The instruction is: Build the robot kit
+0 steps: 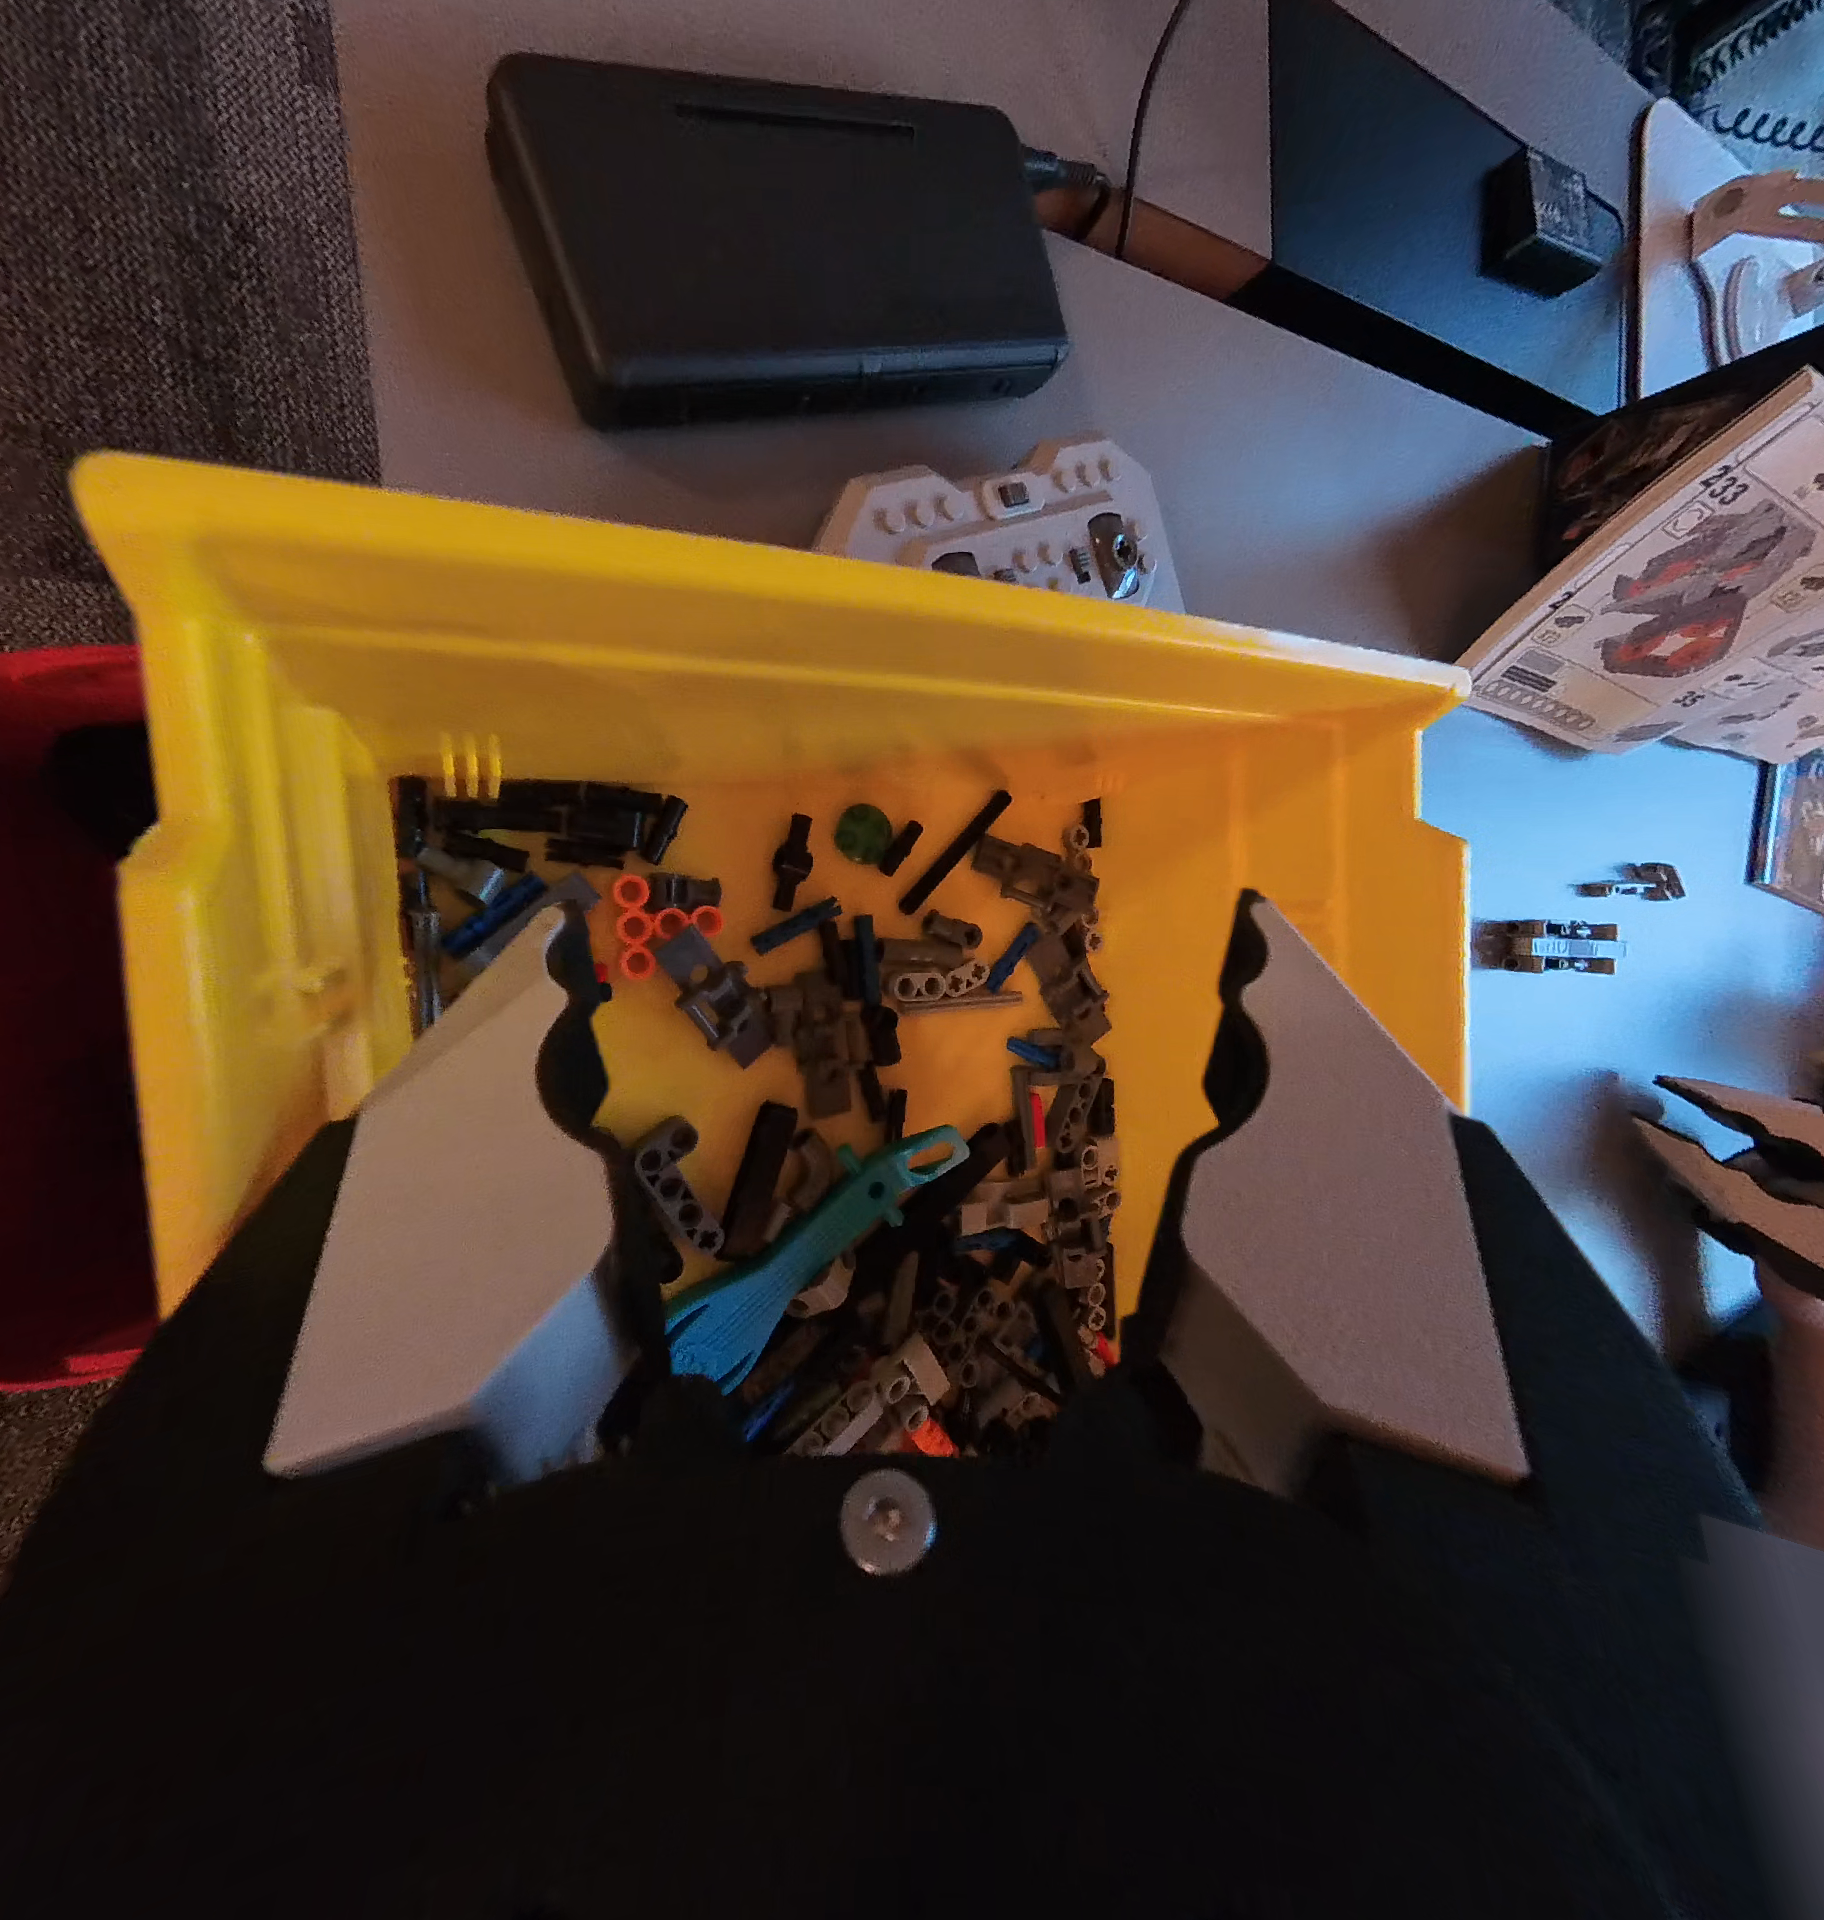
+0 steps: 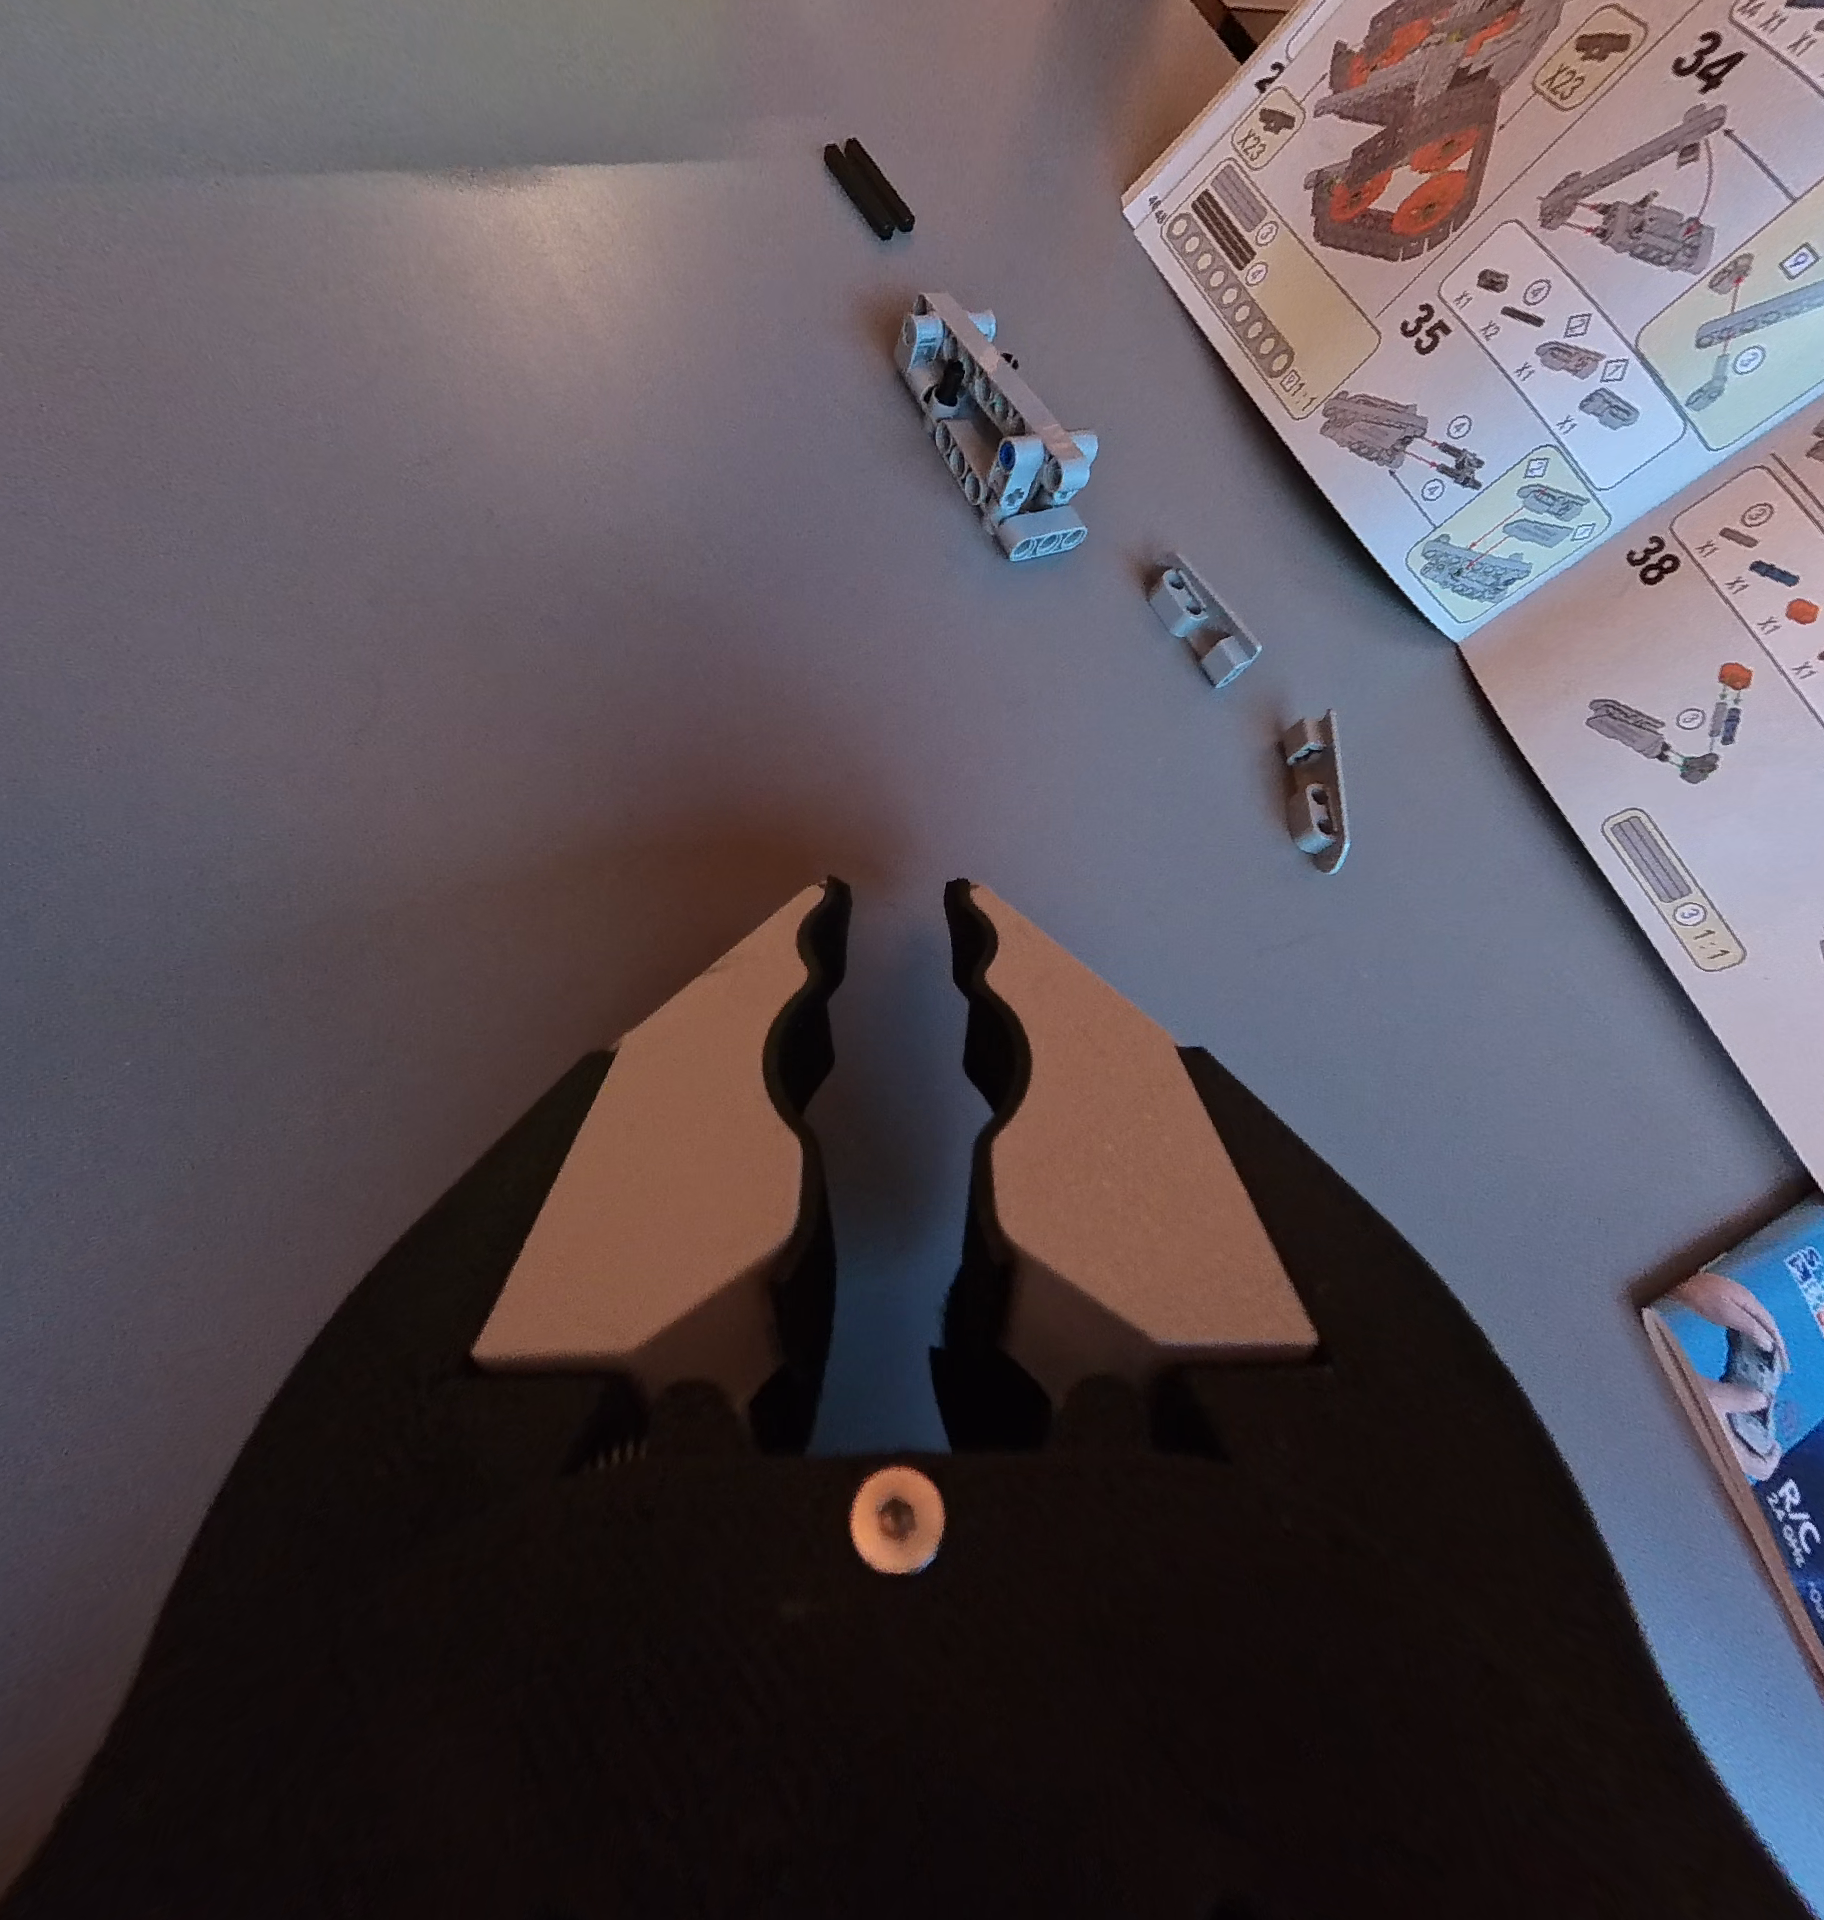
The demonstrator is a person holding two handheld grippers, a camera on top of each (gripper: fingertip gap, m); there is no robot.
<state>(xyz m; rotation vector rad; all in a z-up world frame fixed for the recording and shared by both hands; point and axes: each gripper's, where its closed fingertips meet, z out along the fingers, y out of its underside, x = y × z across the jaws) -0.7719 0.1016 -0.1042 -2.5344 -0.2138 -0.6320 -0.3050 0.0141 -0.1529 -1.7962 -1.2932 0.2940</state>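
Left wrist view: your left gripper [image 1: 903, 914] hangs spread wide over the yellow bin [image 1: 762, 665] of loose building-toy pieces [image 1: 949, 1049], holding nothing. Right gripper [image 2: 895, 888] is narrowed to a slit but empty, low over the grey surface [image 2: 368, 520], near the grey beam assembly [image 2: 991, 416] laid out beside the instruction booklet [image 2: 1573, 343], probably for reference.

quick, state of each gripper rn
Left gripper: open wide, empty, above the yellow plastic bin of small building pieces.
Right gripper: narrowly open, empty, over the grey table.
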